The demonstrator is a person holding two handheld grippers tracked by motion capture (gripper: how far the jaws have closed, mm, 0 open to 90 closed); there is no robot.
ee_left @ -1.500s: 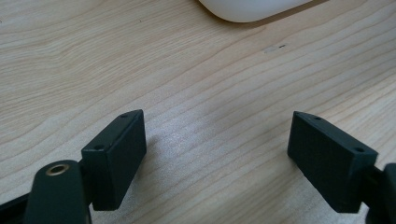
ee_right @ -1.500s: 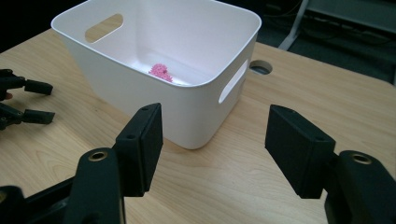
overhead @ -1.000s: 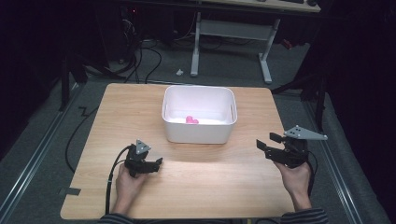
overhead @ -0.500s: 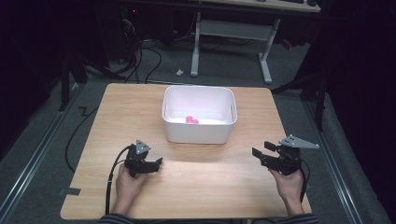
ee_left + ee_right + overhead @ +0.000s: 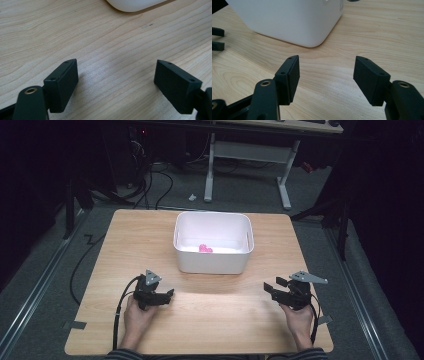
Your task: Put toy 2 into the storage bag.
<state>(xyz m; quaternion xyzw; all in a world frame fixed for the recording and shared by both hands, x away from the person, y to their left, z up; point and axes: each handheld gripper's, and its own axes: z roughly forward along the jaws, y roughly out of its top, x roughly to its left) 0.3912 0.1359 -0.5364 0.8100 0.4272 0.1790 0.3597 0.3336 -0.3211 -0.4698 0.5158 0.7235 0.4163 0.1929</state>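
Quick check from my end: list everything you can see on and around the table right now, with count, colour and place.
Bin: 1, white, on the table's far middle.
Small item: 1, pink, inside the bin on its floor; too small to tell what it is.
Table: 1, light wood, centre of the high view.
Desk frame: 1, white legs, on the floor beyond the table.
Scrap: 1, white, on the floor by the desk frame's left leg.
Cables: several, black, on the floor behind the table's far left.
Left gripper: 1, black, resting on the table near left, jaws apart, nothing between them.
Right gripper: 1, black, near right above the table, jaws apart, nothing between them.
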